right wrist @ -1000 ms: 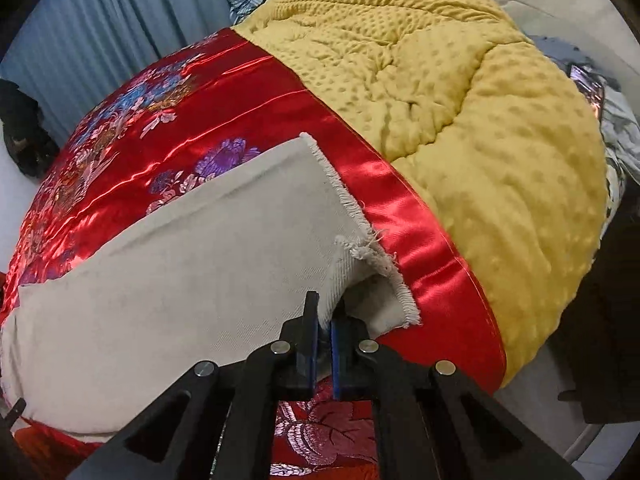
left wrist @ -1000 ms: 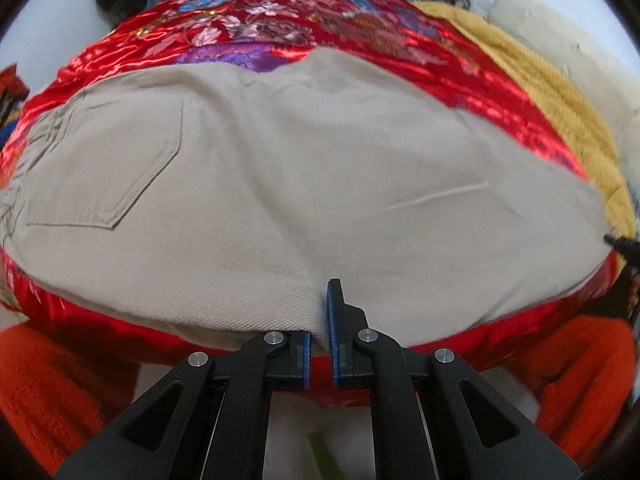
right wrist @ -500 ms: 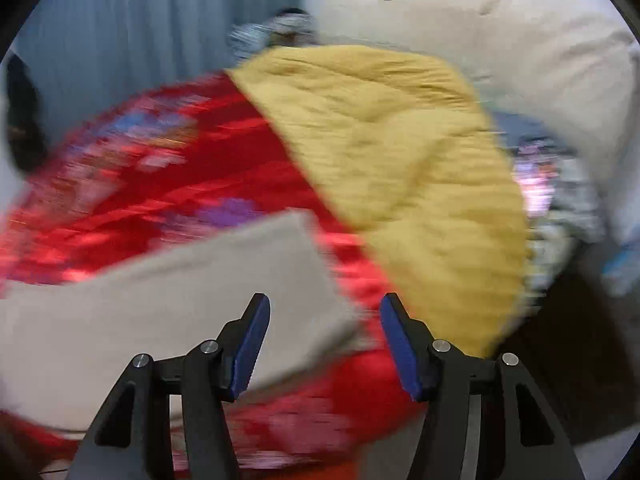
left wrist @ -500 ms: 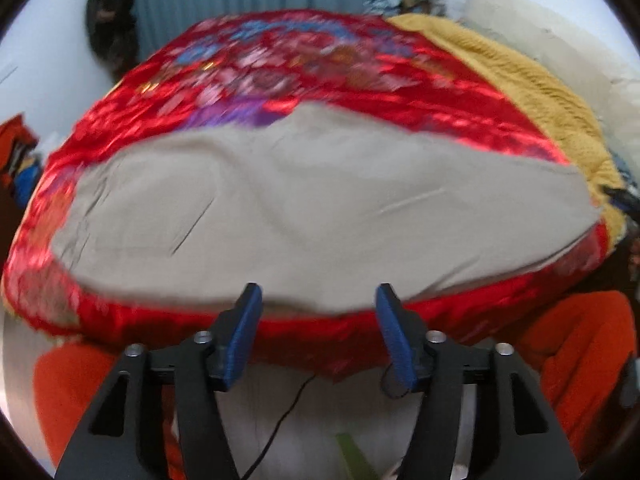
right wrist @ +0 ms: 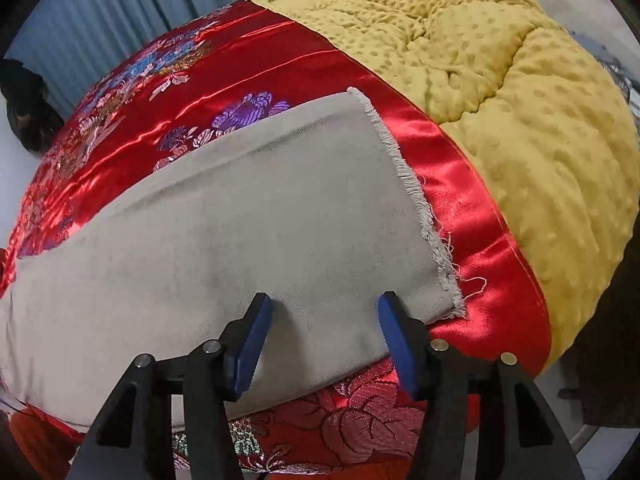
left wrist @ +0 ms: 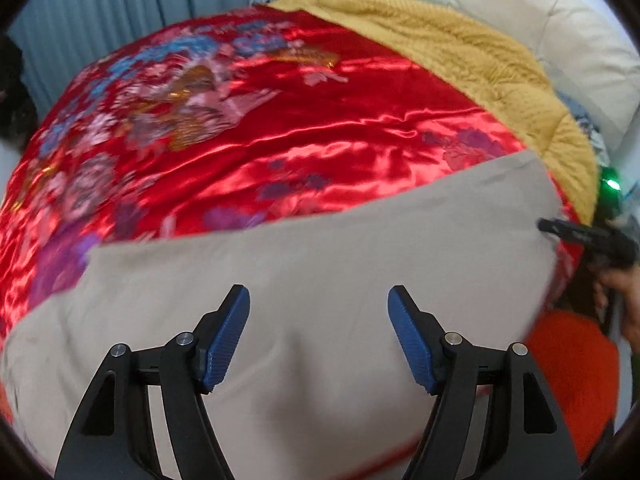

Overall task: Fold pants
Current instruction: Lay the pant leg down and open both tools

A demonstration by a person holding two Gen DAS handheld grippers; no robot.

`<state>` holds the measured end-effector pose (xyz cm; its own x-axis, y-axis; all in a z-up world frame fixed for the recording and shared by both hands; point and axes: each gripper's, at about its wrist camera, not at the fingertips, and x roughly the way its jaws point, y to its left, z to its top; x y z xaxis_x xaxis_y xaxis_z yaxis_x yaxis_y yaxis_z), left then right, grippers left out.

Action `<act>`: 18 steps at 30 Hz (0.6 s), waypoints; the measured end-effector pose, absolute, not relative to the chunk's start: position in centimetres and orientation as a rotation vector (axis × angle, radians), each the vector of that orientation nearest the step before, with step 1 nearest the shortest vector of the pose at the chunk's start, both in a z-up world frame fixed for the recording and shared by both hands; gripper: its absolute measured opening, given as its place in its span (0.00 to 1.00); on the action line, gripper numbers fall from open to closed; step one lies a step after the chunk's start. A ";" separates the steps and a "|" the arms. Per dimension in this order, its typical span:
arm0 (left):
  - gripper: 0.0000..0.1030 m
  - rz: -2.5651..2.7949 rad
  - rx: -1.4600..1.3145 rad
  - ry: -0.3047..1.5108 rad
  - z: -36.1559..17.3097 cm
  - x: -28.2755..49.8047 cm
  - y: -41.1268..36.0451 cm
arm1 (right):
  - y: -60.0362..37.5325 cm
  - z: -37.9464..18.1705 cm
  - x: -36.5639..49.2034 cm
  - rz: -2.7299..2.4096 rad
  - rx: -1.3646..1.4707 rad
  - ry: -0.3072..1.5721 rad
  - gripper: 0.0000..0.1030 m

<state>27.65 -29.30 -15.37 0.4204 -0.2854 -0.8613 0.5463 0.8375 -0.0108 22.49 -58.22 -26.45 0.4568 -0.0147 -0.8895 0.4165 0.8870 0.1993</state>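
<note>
The beige pants [left wrist: 320, 248] lie flat along the near edge of a red floral satin bedspread [left wrist: 240, 112], folded lengthwise. My left gripper [left wrist: 319, 304] is open and empty, hovering over the middle of the pants. My right gripper [right wrist: 320, 312] is open and empty just above the leg end of the pants [right wrist: 260, 220], near the frayed hem [right wrist: 416, 196]. The right gripper also shows at the right edge of the left wrist view [left wrist: 584, 236], beside the hem.
A yellow dotted blanket [right wrist: 500, 72] covers the bed to the right of the red bedspread [right wrist: 160, 92]. Blue curtains [left wrist: 120, 12] hang behind. An orange item [left wrist: 568, 368] sits below the bed edge at right. A cream cushion [left wrist: 540, 12] is at the back right.
Both grippers were shut on the near edge of the pants; they let go, opened wide and moved over the cloth. The pants now lie flat.
</note>
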 end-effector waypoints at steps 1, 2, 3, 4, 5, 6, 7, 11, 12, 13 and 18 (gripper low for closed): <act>0.72 -0.509 0.301 1.022 -16.0 28.7 -30.5 | -58.2 -26.5 22.5 -0.275 0.425 1.069 0.55; 0.72 -0.486 0.309 1.030 -16.4 29.5 -31.5 | -58.2 -26.5 22.5 -0.275 0.425 1.070 0.55; 0.72 -0.472 0.313 1.039 -16.9 30.2 -32.1 | -58.2 -26.5 22.5 -0.276 0.423 1.071 0.55; 0.72 -0.459 0.313 1.049 -17.3 30.7 -32.5 | -58.1 -26.6 22.8 -0.277 0.421 1.072 0.55; 0.72 -0.446 0.315 1.062 -18.1 31.2 -33.0 | -58.0 -26.7 23.1 -0.275 0.424 1.071 0.56; 0.71 -0.441 0.321 1.074 -18.7 31.4 -33.4 | -58.0 -26.7 23.1 -0.274 0.427 1.070 0.56; 0.71 -0.440 0.332 1.080 -19.1 31.3 -33.7 | -58.1 -26.7 23.1 -0.271 0.434 1.067 0.56; 0.71 -0.475 0.519 1.061 -21.5 28.2 -35.7 | -58.2 -26.7 23.1 -0.267 0.444 1.062 0.56; 0.71 -0.478 0.563 1.033 -21.8 26.9 -35.9 | -58.2 -26.7 23.1 -0.267 0.442 1.062 0.56; 0.71 -0.483 0.584 1.010 -21.8 25.9 -35.9 | -58.1 -26.7 23.1 -0.266 0.438 1.063 0.56; 0.71 -0.561 0.638 0.942 -21.4 19.4 -34.9 | -58.3 -26.7 23.0 -0.258 0.445 1.058 0.56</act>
